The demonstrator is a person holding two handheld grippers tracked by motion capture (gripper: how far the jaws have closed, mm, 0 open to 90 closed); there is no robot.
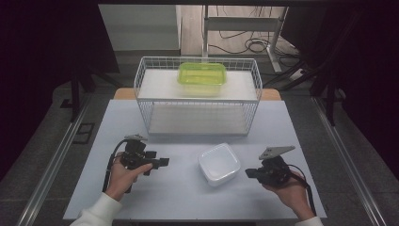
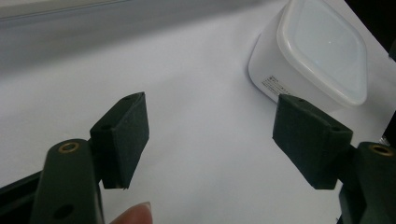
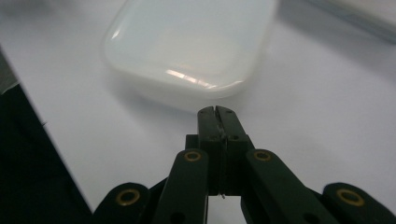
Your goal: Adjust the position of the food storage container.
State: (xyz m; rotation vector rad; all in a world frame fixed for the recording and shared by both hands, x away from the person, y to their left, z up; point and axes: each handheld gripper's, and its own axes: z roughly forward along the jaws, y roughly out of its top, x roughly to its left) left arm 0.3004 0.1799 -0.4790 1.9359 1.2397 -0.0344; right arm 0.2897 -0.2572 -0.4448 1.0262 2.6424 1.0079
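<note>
— What's on the left?
— The left gripper [image 1: 162, 162] gapes wide, empty. Beside it on the table [image 1: 117, 122], a white lidded container [image 1: 219, 164], square with rounded corners, its label too small to read.
— And right?
— The right gripper [image 1: 248, 173] is pinched closed, holding nothing.

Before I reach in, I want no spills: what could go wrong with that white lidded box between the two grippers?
The right gripper is shut and aimed at the white box; pushing on could shove it instead of gripping. The left gripper is open but off to the side, so closing now catches nothing.
</note>
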